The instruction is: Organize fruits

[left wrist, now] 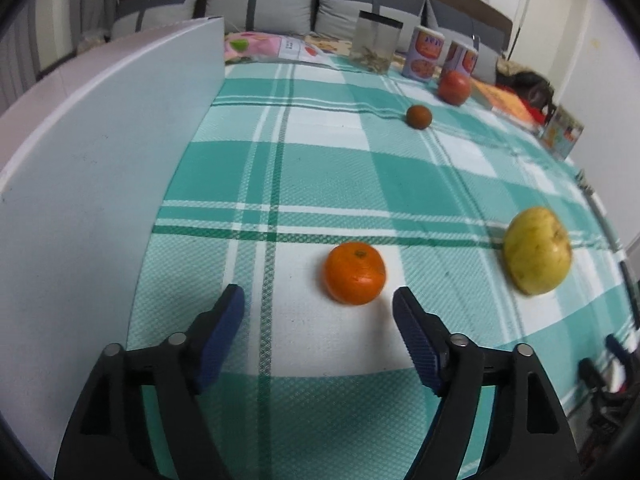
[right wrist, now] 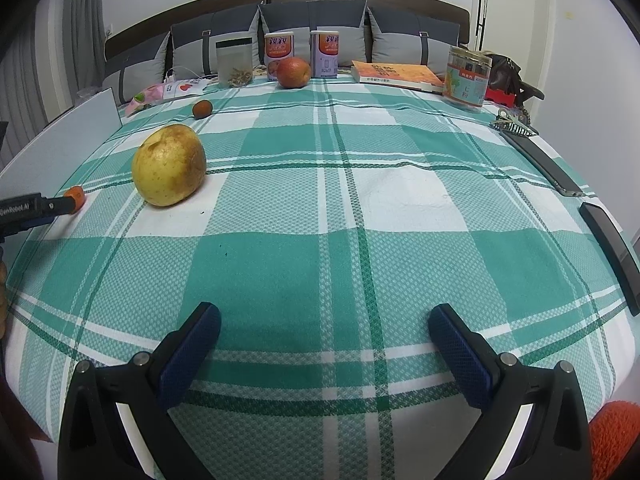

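An orange (left wrist: 355,273) lies on the green checked cloth (left wrist: 320,168), just beyond my left gripper's (left wrist: 319,294) fingertips and a little right of their middle. The jaws stand wide apart and touch nothing. A yellow pear-like fruit (left wrist: 537,251) rests to the right of it. Farther back sit a small dark fruit (left wrist: 419,117) and a red apple (left wrist: 454,87). My right gripper (right wrist: 325,313) hangs open over bare cloth, with the yellow fruit (right wrist: 169,165) far ahead on the left. In that view a left finger (right wrist: 60,204) half hides the orange (right wrist: 76,195).
A white board (left wrist: 100,160) runs along the left side. At the back stand a clear jar (right wrist: 234,64), two cans (right wrist: 279,54), a book (right wrist: 396,74) and a labelled jar (right wrist: 466,80). A phone (right wrist: 544,164) and a dark bar (right wrist: 612,248) lie along the right edge.
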### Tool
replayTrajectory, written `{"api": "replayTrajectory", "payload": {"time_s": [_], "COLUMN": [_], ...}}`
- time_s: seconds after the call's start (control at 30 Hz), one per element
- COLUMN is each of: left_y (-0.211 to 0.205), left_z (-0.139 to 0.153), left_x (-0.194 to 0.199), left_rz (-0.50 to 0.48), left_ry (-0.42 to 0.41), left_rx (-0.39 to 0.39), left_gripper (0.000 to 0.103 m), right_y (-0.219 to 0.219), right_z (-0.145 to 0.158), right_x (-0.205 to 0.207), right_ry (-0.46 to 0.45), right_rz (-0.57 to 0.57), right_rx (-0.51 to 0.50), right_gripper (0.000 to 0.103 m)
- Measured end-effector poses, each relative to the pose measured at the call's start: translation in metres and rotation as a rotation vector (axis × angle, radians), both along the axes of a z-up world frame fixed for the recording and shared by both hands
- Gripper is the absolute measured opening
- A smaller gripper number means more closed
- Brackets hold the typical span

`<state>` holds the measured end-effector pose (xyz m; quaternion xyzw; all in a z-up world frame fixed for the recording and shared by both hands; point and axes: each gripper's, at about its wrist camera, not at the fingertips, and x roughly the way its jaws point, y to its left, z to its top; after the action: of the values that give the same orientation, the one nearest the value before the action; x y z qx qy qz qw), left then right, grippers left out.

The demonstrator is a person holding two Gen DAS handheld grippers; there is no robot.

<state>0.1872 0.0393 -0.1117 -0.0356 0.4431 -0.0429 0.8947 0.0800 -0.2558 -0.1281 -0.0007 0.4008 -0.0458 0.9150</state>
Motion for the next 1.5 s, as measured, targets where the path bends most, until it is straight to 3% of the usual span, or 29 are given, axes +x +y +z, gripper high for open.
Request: {"api": "replayTrajectory", "payload": {"time_s": [0.13,0.27,0.43,0.53,0.67,0.77,0.8,0.9,0.93,0.97,1.1,1.13,1.17,1.2,1.33,1.5], "left_y": [-0.016,-0.012,-0.012,-0.012,-0.007,0.003,0.002,-0.021,-0.025,-0.03,-0.032,-0.03,-0.03,-0.029,-0.028,-0.01], "left_z": [-0.005,-0.006,-0.006,-0.007,-0.004,0.008,0.012,0.013,0.011,0.008,0.005,0.006,0.007,0.007,0.019,0.07], "left_x": [0.002,0.002,0.002,0.001,0.002,0.006,0.007,0.016,0.017,0.019,0.026,0.028,0.03,0.03,0.02,-0.017], "left_rz": [-0.002,0.028,0.028,0.027,0.002,-0.035,-0.036,-0.108,-0.123,-0.14,-0.117,-0.096,-0.089,-0.084,-0.092,-0.077], "left_ry": [0.013,0.014,0.014,0.014,0.034,0.049,0.042,0.05,0.056,0.071,0.097,0.105,0.115,0.129,0.154,0.14], "left_rx": [0.111,0.105,0.106,0.104,0.066,-0.07,-0.067,0.054,0.081,0.109,0.113,0.106,0.097,0.091,0.02,-0.2], "left_gripper": [0.092,0.096,0.096,0.097,0.095,0.094,0.093,0.092,0.081,0.063,0.044,0.03,0.03,0.029,0.028,0.028], "right_y": [-0.002,-0.002,0.042,0.072,0.094,0.095,0.093,0.085,0.082,0.082,0.095,0.101,0.106,0.11,0.107,0.079], "right_z": [0.004,0.017,0.032,0.029,0.017,0.007,0.004,0.011,0.015,0.019,0.027,0.027,0.026,0.024,0.028,0.058], "right_x": [0.001,0.007,0.056,0.089,0.128,0.144,0.147,0.149,0.151,0.153,0.16,0.162,0.164,0.165,0.168,0.163], "right_ry": [0.049,0.041,0.019,0.044,0.119,0.225,0.249,0.276,0.285,0.29,0.354,0.37,0.388,0.405,0.438,0.42], "right_rz": [0.017,0.022,0.169,0.227,0.252,0.265,0.264,0.279,0.281,0.287,0.353,0.371,0.382,0.385,0.354,0.345], "right_rx": [0.022,0.155,0.195,0.149,0.081,0.077,0.078,0.099,0.116,0.132,0.12,0.092,0.053,0.019,0.019,0.35], "right_gripper": [0.103,0.103,0.103,0.103,0.103,0.103,0.103,0.103,0.103,0.103,0.102,0.098,0.076,0.067,0.065,0.065]}}
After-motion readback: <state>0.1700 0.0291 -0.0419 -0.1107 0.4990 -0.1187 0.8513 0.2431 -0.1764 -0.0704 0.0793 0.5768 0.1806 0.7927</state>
